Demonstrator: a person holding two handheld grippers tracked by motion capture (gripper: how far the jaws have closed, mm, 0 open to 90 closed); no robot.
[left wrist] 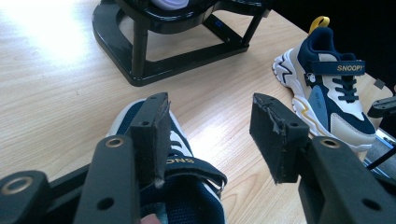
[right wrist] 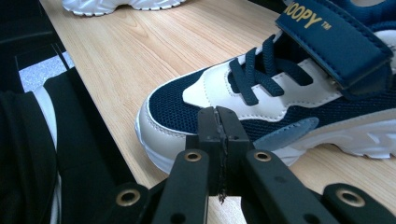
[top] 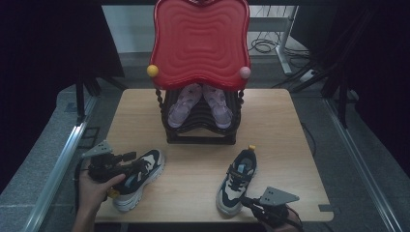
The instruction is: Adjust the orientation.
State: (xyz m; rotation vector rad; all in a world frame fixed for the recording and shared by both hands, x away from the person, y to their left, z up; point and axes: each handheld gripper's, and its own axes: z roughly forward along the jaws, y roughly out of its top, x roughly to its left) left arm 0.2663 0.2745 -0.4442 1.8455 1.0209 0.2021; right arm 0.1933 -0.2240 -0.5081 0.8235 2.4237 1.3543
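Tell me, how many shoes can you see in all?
4. A navy-and-white sneaker lies at the wooden table's front left under the left gripper; its mate lies front right. Two lilac sandals sit inside the black rack; more may hide under the red lid.

At the upper centre of the high view, the red wavy plastic tray [top: 200, 43] covers the heels of the lilac sandals [top: 200, 104] — its top cut off. In the right gripper view, the navy-and-white sneaker [right wrist: 280, 93] runs off right — its strap lettering is clipped.
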